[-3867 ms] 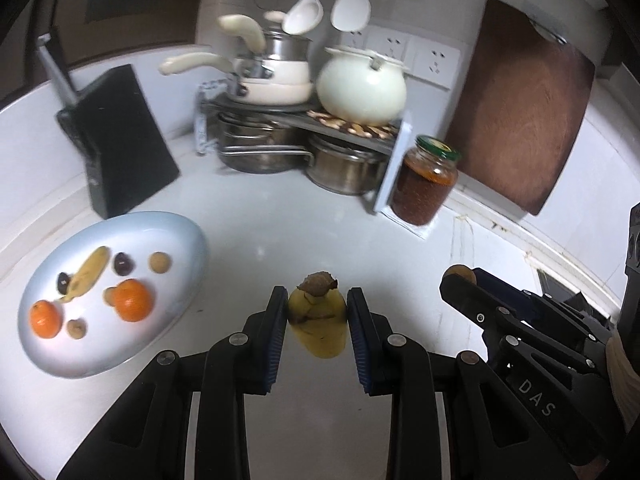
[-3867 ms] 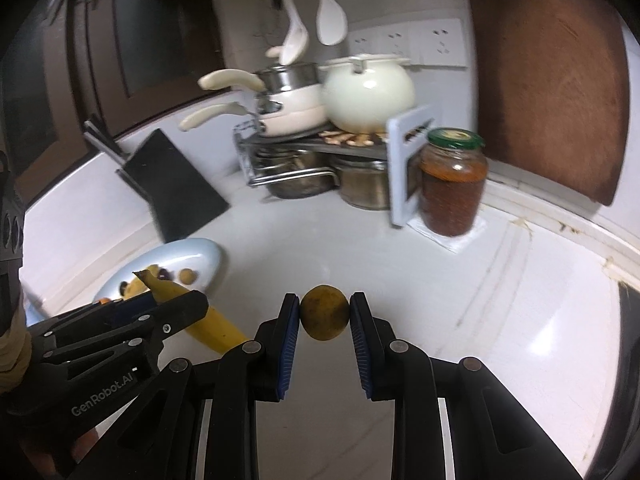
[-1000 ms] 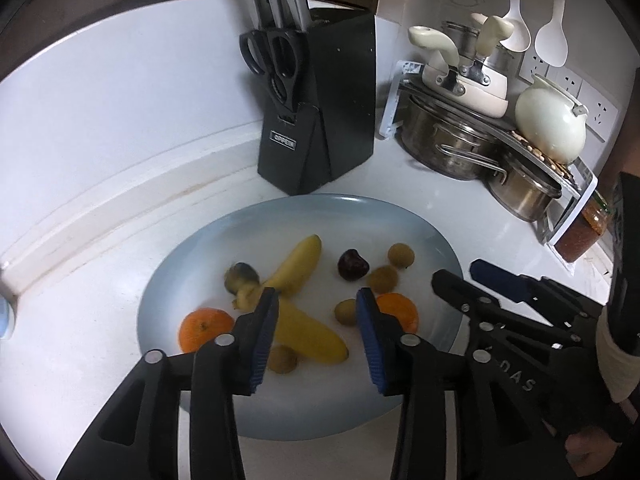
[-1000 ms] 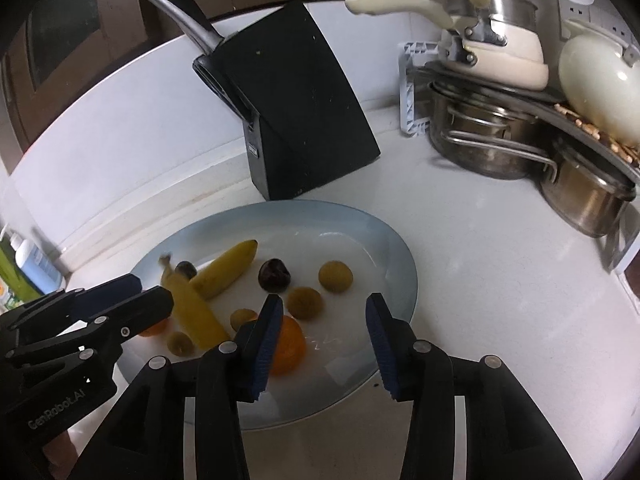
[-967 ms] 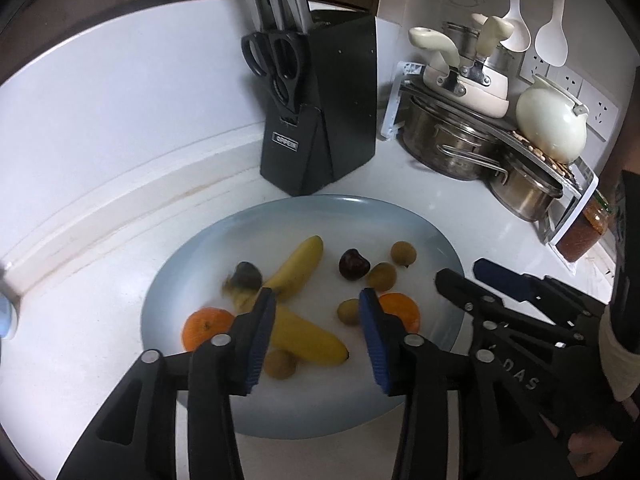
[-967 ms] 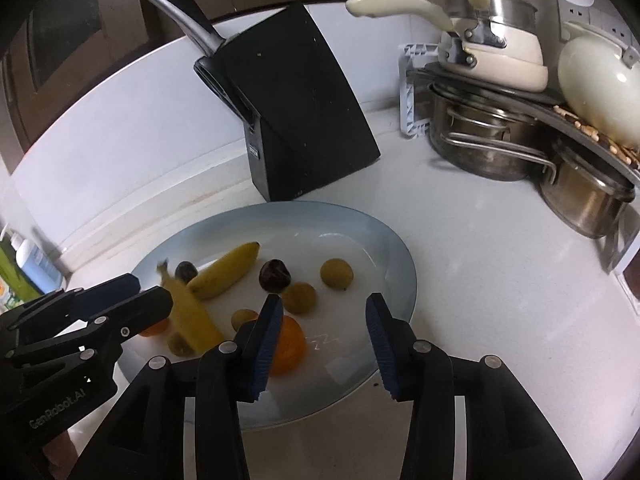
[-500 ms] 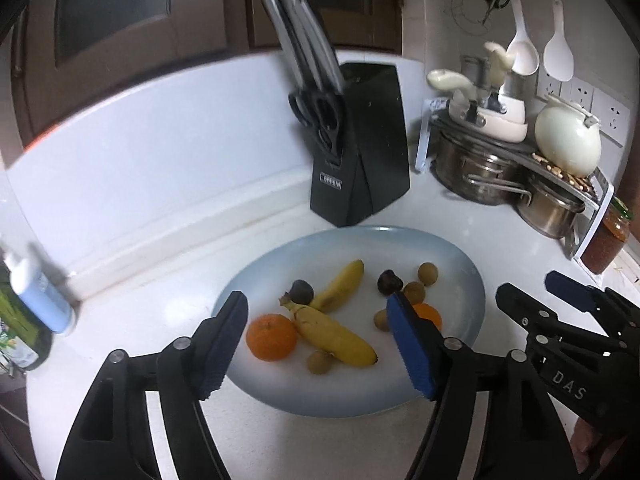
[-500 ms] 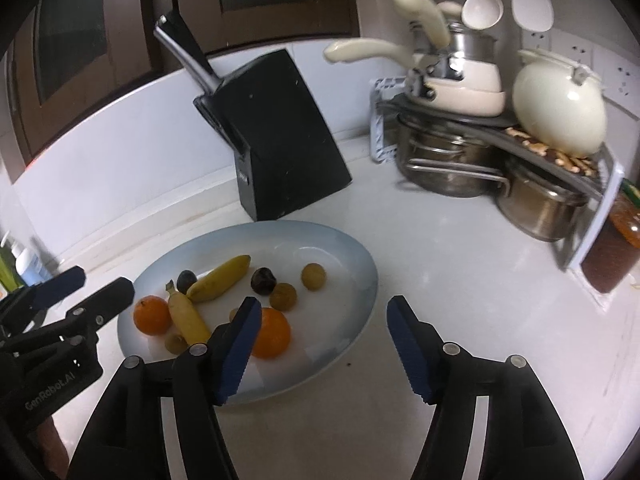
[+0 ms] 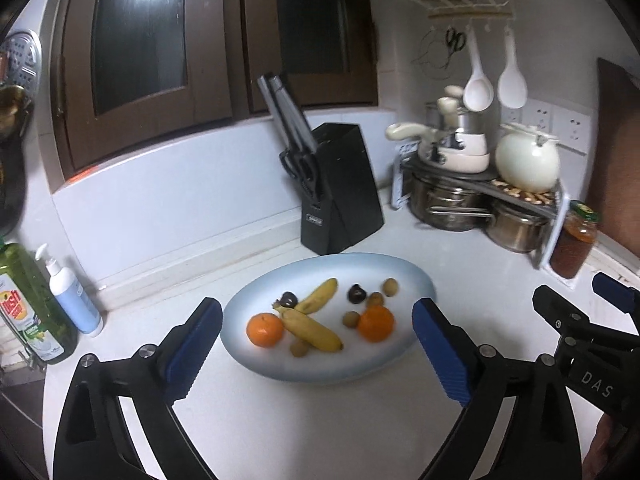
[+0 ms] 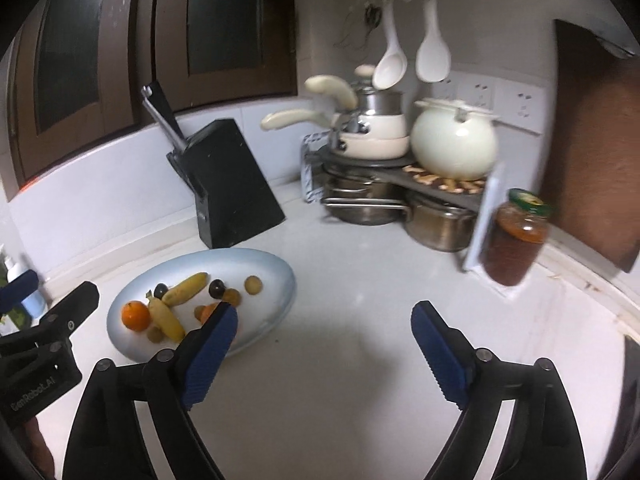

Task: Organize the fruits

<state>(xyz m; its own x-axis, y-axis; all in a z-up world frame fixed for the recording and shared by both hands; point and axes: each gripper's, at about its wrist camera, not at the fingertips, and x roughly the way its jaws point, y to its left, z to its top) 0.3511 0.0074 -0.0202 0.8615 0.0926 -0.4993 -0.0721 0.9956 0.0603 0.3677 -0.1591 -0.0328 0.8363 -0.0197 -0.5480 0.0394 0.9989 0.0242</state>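
The left tool (image 9: 316, 354) is seen with its blue pads spread wide apart and nothing between them; it is held above the near edge of the plate (image 9: 384, 368), level, fingers pointed toward the far wall. The right tool (image 10: 322, 354) is likewise spread wide and empty; it is held over bare counter (image 10: 360, 360) to the right of the plate, and its left pad (image 10: 208, 348) overlaps the plate's near right rim in the right wrist view.

Readable writing: "DAS" is printed on the right tool's body (image 9: 596, 384) as seen in the left wrist view; "GenRobot.AI" is printed on the left tool's body (image 10: 32, 392) as seen in the right wrist view; a small label on the knife block (image 9: 340, 196) is too small to be read; the green bottle (image 9: 28, 308) at the far left carries a label beginning "dish", the rest not legible.

The fruits are all located on the pale blue oval plate, which rests on the white counter just near the knife block: two bananas (image 9: 316, 328) crossed at the stems; one orange (image 9: 265, 329) at the left; a second orange (image 9: 376, 323) at the right; two dark round fruits (image 9: 356, 293); several small brown fruits (image 9: 390, 287) scattered between. A jar (image 10: 516, 236) with a green lid stands at the right, beside the pot rack (image 10: 400, 184).
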